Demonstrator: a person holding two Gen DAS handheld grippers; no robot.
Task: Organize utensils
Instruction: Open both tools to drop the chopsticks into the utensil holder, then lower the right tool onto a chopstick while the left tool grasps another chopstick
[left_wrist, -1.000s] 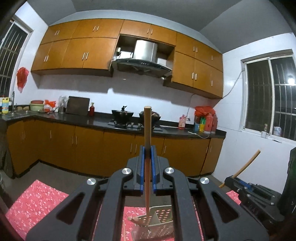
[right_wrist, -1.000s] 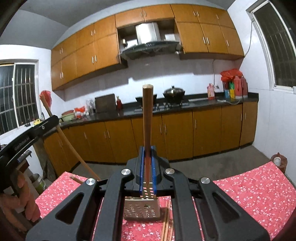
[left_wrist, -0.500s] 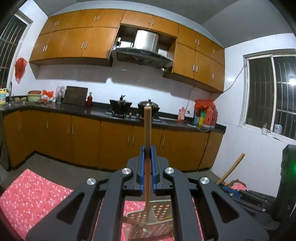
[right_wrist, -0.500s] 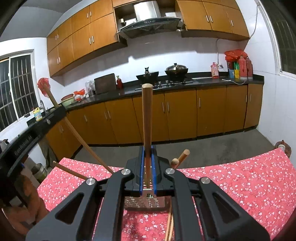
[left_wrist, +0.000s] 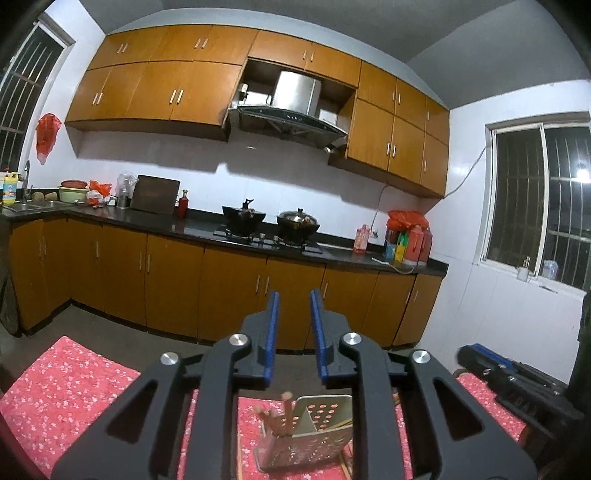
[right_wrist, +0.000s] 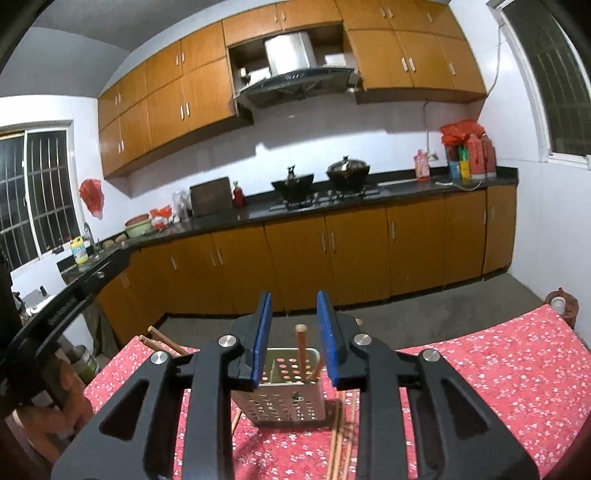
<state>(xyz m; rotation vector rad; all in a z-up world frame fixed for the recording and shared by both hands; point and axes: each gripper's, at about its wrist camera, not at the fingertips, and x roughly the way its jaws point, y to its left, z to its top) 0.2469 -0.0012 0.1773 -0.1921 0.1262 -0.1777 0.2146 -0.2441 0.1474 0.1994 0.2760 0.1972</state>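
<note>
Utensil holder (right_wrist: 286, 387): perforated metal box, upright on the table (right_wrist: 498, 362), lower centre of both wrist views; an inner divider splits it into compartments.
Utensils in holder: in the right wrist view one wooden handle (right_wrist: 301, 350) stands nearly upright in the holder, rounded end at top, showing in the gap between the blue pads without touching them. In the left wrist view several wooden handle ends (left_wrist: 275, 415) poke out of the holder's left compartment.
Loose chopsticks (right_wrist: 341, 435): thin sticks lying flat on the cloth, just right of the holder's base, running toward the lower edge of the frame.
More sticks (right_wrist: 162, 338): wooden ends at left centre of the right wrist view, at the table's far left edge.
Left hand-held gripper (left_wrist: 293, 334): jaws opening, blue pads apart, nothing between them; holder sits below, seen through the frame.
Right hand-held gripper (right_wrist: 294, 334): jaws opening, pads spread, gripping nothing.
Table cover: red cloth with small white flowers.
Left edge, right wrist view: black body of the left hand-held gripper, with the person's hand (right_wrist: 55, 406) on it, lower left.
Background: kitchen counter (left_wrist: 332, 254) with two pots on a hob, orange-brown cabinets.
</note>
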